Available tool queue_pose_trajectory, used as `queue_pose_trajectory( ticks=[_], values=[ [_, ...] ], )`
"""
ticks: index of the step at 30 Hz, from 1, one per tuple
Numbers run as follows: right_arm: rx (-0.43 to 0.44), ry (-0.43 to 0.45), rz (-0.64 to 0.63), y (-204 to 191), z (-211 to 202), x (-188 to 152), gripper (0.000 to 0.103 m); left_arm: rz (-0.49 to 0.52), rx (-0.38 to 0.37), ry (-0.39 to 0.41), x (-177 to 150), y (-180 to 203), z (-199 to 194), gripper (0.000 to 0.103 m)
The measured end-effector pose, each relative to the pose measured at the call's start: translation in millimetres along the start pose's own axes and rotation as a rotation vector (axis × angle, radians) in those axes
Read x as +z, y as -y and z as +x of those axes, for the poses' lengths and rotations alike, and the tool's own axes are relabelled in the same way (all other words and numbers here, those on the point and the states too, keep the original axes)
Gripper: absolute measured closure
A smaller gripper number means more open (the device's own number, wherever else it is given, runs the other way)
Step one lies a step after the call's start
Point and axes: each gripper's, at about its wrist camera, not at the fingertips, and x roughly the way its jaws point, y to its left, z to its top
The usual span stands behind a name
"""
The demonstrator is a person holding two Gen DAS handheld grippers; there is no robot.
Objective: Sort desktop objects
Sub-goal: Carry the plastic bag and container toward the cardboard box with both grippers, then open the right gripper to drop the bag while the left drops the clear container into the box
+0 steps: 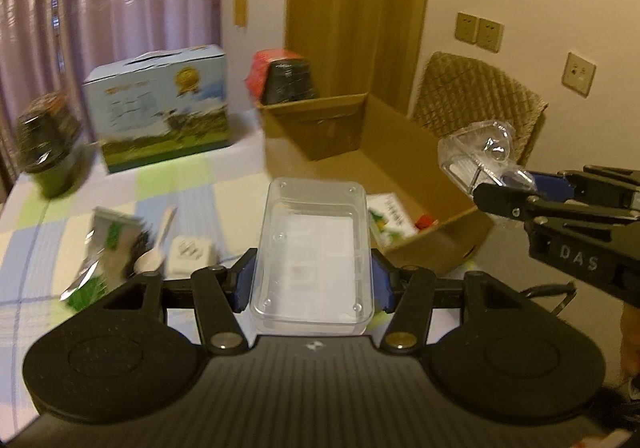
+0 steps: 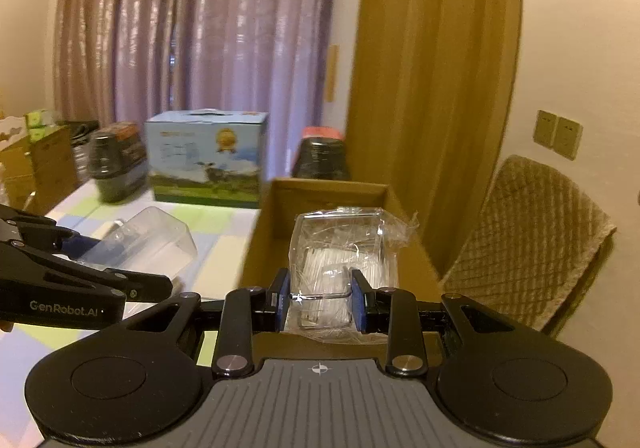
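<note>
My left gripper [image 1: 314, 280] is shut on an empty clear plastic tray [image 1: 312, 240], its blue pads pressing on the tray's two long sides, above the checked tablecloth [image 1: 120, 191]. My right gripper [image 1: 516, 187] comes in from the right, shut on a clear box wrapped in film [image 1: 476, 151]. In the right wrist view that wrapped box [image 2: 344, 248] holds thin white sticks and sits between the pads of the right gripper [image 2: 320, 300], over the open cardboard box [image 2: 280, 215]. The left gripper [image 2: 120, 264] with the tray [image 2: 152, 240] shows at the left.
The open cardboard box [image 1: 400, 151] holds a printed leaflet [image 1: 390, 219]. On the cloth lie a foil packet [image 1: 108, 248], a white spoon [image 1: 154, 248] and a white plug [image 1: 188, 256]. A blue carton [image 1: 160, 107], dark cups [image 1: 46, 135] and a woven chair back [image 1: 472, 95] stand behind.
</note>
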Motion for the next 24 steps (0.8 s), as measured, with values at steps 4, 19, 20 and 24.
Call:
queue_pose_trajectory(
  ticks=[4, 19, 20, 24],
  values=[
    [-0.016, 0.001, -0.014, 18, 17, 6, 0.075, 0.025, -0.028, 0.004, 19, 20, 26, 0.051],
    [-0.022, -0.029, 0.022, 54, 67, 8, 0.075, 0.038, -0.071, -0.017, 53, 39, 99, 0.051],
    [-0.023, -0.031, 0.026, 56, 69, 8, 0.075, 0.036, -0.072, -0.02, 54, 39, 103, 0.051],
    [-0.028, -0.039, 0.031, 61, 77, 7, 0.075, 0.035, -0.074, -0.008, 57, 40, 118, 0.05]
  ],
)
